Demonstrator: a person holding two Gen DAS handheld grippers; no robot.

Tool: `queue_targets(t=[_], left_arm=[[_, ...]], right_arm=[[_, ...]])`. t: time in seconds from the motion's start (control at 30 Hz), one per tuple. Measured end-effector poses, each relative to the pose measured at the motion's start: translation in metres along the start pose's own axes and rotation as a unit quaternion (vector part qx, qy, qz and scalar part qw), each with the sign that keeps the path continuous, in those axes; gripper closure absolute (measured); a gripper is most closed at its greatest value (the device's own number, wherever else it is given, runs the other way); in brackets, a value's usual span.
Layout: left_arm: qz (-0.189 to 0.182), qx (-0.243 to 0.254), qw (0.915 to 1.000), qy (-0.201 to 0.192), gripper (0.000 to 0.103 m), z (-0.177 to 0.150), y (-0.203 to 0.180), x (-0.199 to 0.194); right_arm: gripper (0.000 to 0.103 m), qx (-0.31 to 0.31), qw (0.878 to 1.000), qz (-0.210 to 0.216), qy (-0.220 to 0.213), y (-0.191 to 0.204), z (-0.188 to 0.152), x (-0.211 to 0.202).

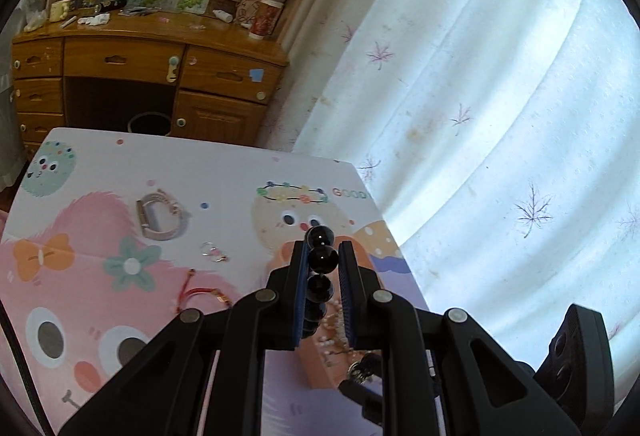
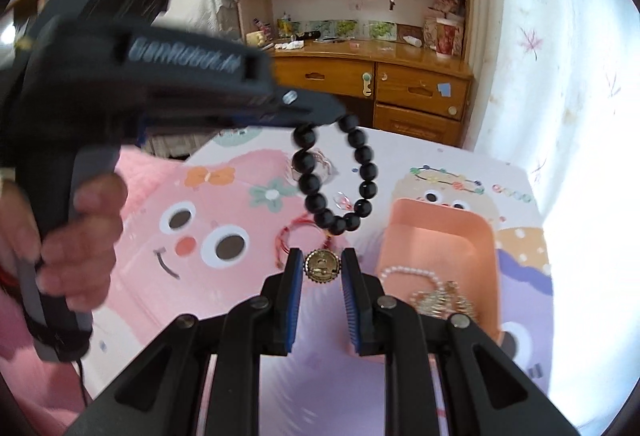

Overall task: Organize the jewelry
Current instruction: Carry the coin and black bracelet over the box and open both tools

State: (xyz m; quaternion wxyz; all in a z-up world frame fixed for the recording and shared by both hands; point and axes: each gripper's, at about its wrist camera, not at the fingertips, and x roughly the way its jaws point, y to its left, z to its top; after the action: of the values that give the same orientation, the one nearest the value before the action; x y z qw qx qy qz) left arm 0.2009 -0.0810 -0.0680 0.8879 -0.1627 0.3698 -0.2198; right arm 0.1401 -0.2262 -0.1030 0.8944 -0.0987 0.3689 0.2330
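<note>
Dangling glossy black bead bracelet (image 2: 336, 176)

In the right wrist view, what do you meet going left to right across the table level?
Hand on the left gripper's handle → red string bracelet → round gold medallion → peach tray.
</note>
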Motion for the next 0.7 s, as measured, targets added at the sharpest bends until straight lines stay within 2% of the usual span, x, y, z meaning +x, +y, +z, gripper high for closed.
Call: queue_targets(t=[0.17,0.3,0.47,0.7], left_arm=[[-0.011,0.015,0.9997,0.014,0.09,-0.003,-0.028,0.018],[-0.014,0.023,0.9992,0.028,0.09,-0.006,-0.045,0.033],[-0.02,0.024,0.9982,0.052,0.09,-0.011,-0.059,0.054],[-0.004,0.041,0.9964,0.074,0.088,-0.015,-0.071,0.073]], right_arm=[[0.084,-0.04,0.999,-0.011,0.015,-0.01,-0.012,-0.002],[0.084,-0.045,0.999,-0.015,0.025,-0.024,-0.022,-0.005],[0.084,-0.026,0.999,-0.026,0.034,-0.046,-0.031,-0.005],[0.083,0.023,0.998,-0.046,0.034,-0.075,-0.034,-0.006]])
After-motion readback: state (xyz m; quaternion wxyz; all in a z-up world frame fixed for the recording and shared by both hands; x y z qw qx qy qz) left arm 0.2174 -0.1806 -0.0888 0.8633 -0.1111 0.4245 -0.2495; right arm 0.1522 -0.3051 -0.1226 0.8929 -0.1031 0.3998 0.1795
